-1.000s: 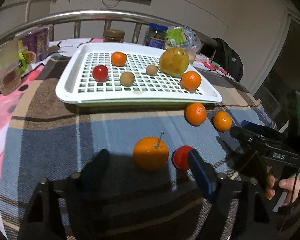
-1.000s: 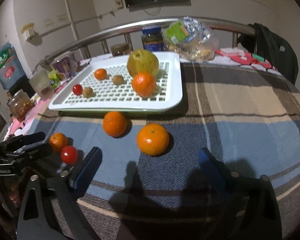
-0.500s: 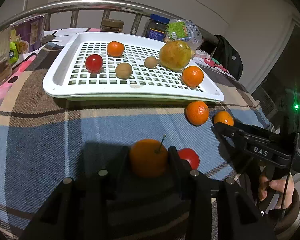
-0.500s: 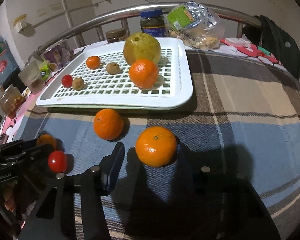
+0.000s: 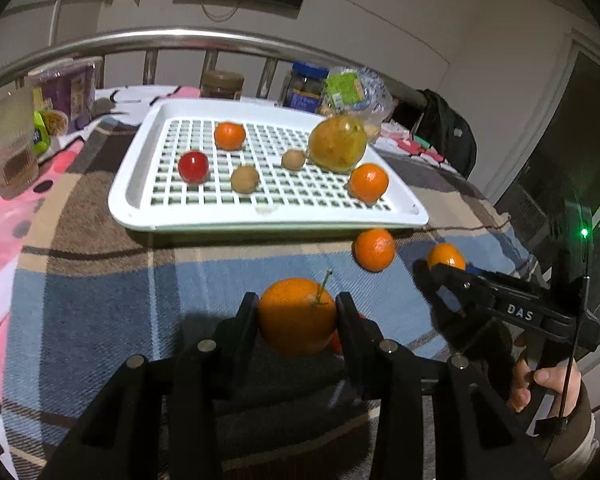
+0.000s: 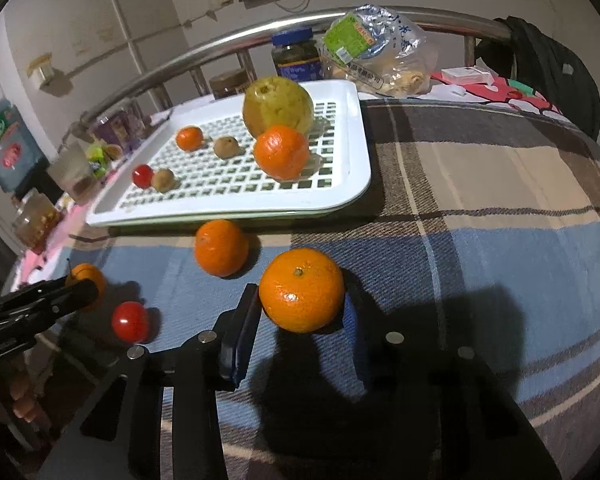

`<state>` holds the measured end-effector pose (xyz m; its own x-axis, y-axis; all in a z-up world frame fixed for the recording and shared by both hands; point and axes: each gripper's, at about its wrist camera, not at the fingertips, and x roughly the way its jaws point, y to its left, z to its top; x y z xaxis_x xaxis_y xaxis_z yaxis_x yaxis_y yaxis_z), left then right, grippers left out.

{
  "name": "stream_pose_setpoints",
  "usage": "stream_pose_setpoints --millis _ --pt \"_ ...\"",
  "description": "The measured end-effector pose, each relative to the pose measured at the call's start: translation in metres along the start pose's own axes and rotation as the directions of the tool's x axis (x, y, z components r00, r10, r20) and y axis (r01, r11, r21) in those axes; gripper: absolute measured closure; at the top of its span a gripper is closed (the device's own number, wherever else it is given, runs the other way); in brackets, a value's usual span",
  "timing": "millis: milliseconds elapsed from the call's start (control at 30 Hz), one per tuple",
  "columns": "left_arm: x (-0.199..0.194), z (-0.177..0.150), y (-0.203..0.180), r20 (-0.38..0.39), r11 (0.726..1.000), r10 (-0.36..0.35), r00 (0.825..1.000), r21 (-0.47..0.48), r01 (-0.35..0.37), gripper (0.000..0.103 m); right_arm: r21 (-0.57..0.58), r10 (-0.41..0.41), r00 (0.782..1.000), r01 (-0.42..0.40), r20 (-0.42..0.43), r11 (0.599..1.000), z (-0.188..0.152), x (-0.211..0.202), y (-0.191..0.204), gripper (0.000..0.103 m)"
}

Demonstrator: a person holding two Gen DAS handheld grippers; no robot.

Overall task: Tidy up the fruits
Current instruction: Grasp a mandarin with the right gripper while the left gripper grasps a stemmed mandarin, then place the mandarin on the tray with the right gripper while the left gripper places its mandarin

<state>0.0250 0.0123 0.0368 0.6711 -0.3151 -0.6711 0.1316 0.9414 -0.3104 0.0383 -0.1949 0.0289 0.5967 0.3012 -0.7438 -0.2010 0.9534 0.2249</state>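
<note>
Both grippers have a fruit pinched, step in hand looks like lift + carry to the white tray (image 5: 140,184). To do it well: raise straight up before moving toward the tray, keep squeeze light—orange skin gives, round fruit can squirt out of flat pads. Clear the tray's near rim, then set down on a bare patch of grid, not on top of the fruit already there.

Left gripper (image 5: 296,316): jaws closed down to fruit width on the stemmed orange (image 5: 298,314), pads touching both sides, stem up. It sits well in front of the tray's near edge; a red tomato (image 6: 130,322) lies just beside it, half hidden in left view—mind not to nudge it.

Right gripper (image 6: 300,308): jaws also narrowed onto an orange (image 6: 302,290), in front of the tray's near right corner. Can't tell if either fruit is off the plaid cloth (image 6: 480,208) yet.

Both tools held low, near level, pointing toward the tray. Another orange (image 6: 221,247) waits just in front of the tray rim.
</note>
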Motion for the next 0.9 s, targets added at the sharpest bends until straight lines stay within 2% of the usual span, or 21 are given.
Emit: stream_pose_setpoints --millis 233,500,700,900 --pt "-0.025 0.018 -0.006 0.086 1.0 -0.002 0.996 0.025 -0.001 0.062 -0.016 0.051 0.997 -0.05 0.058 0.999 0.005 -0.033 0.013 0.063" --pt "-0.038 0.041 -0.008 0.158 1.0 -0.001 0.988 0.03 -0.004 0.062 -0.073 0.101 0.984 -0.091 0.146 0.993 0.023 -0.067 0.04 0.063" --pt "-0.036 0.057 0.0 0.183 1.0 0.013 0.983 0.016 -0.017 0.062 -0.088 0.113 0.978 -0.098 0.178 0.991 0.038 -0.072 0.049 0.063" --pt "-0.028 0.077 0.023 0.195 0.998 0.056 0.979 -0.043 -0.048 0.062 -0.052 0.128 0.974 -0.12 0.185 0.991 0.059 -0.063 0.045 0.063"
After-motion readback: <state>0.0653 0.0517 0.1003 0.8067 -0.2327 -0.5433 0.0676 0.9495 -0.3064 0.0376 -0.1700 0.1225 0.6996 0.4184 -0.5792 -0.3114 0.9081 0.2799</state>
